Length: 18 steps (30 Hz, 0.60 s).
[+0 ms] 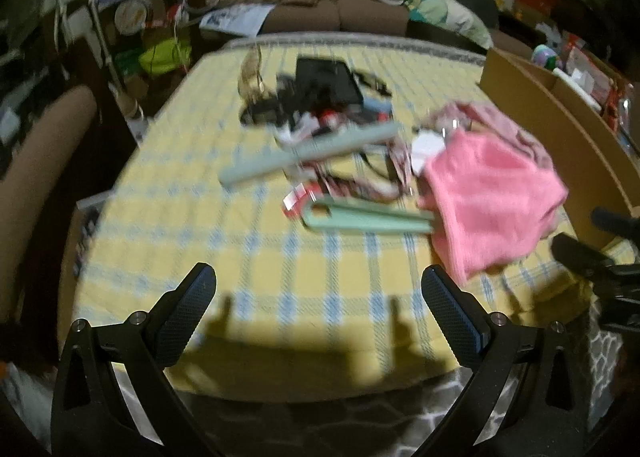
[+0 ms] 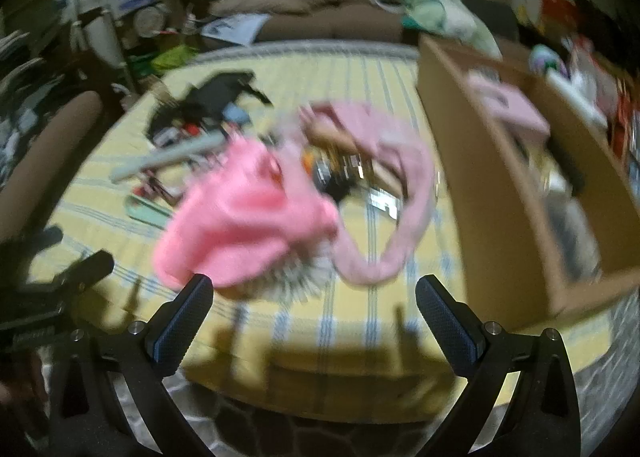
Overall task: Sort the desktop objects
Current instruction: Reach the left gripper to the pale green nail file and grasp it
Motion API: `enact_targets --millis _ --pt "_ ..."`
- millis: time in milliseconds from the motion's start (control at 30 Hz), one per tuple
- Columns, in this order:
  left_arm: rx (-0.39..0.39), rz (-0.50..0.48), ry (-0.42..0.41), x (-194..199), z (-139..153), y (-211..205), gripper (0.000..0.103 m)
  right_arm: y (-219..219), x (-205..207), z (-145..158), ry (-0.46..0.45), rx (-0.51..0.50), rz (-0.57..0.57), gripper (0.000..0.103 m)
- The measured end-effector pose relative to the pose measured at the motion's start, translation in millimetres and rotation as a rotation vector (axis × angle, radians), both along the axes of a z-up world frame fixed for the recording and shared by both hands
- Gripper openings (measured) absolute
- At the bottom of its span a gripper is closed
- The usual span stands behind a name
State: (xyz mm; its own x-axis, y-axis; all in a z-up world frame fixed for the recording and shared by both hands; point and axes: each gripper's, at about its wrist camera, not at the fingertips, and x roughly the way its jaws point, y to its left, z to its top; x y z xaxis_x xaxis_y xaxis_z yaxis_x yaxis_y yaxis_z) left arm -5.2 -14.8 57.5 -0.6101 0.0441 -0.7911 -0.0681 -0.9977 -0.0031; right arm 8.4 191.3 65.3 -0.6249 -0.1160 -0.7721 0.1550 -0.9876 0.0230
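Clutter heaped on the checked table

A crumpled pink cloth [image 1: 492, 193] lies at three o'clock; two pale green bars [image 1: 312, 155] lie slantwise at centre; a black case [image 1: 326, 81] sits flat at twelve, among blurred small items.

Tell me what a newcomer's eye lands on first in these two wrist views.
The bright pink cloth grabs attention first, heaped right of centre on the yellow checked tablecloth. Left of it lie two pale green bars amid dark clutter, and a tall cardboard box stands along the table's right side. Both the left gripper and right gripper hang open and empty over the near edge.
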Motion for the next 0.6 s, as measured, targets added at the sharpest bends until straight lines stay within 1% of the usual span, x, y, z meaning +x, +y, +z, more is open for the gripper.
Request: enact_targets --millis 133,200,267,333,367,433,467,500,533,600 --pt "0.000 -0.026 0.020 -16.9 25.7 -20.3 0.103 -5.6 -4.5 35.0 0.036 -0.015 0.072 0.103" --pt "0.006 -0.050 0.019 -28.8 30.6 -26.8 0.103 -8.7 -11.5 43.3 0.036 -0.023 0.092 0.103" --pt "0.005 -0.070 0.011 -42.7 28.7 -31.7 0.102 -11.2 -15.6 48.2 0.032 -0.038 0.113 0.103" --pt "-0.011 -0.084 0.001 -56.0 22.7 -35.6 0.093 -15.3 -20.5 50.9 0.023 -0.048 0.136 0.103" --pt "-0.025 -0.091 -0.010 -63.6 18.6 -36.8 0.091 -18.3 -25.1 49.3 0.016 -0.054 0.152 0.103" --pt "-0.056 -0.115 -0.022 -77.1 8.3 -38.5 0.080 -26.9 -34.7 45.5 0.002 -0.059 0.188 0.102" --pt "-0.072 -0.130 -0.029 -83.2 2.3 -38.6 0.076 -28.1 -38.0 45.8 -0.002 -0.059 0.195 0.101" --pt "-0.085 -0.154 -0.037 -89.4 -4.4 -37.9 0.071 -30.9 -43.5 44.5 -0.004 -0.063 0.204 0.098" --pt "-0.097 -0.179 -0.041 -93.6 -9.6 -36.5 0.070 -32.3 -48.5 44.0 -0.008 -0.072 0.210 0.094" --pt "-0.148 -0.251 -0.037 -101.4 -20.8 -31.4 0.070 -33.3 -60.1 43.1 -0.020 -0.118 0.223 0.093"
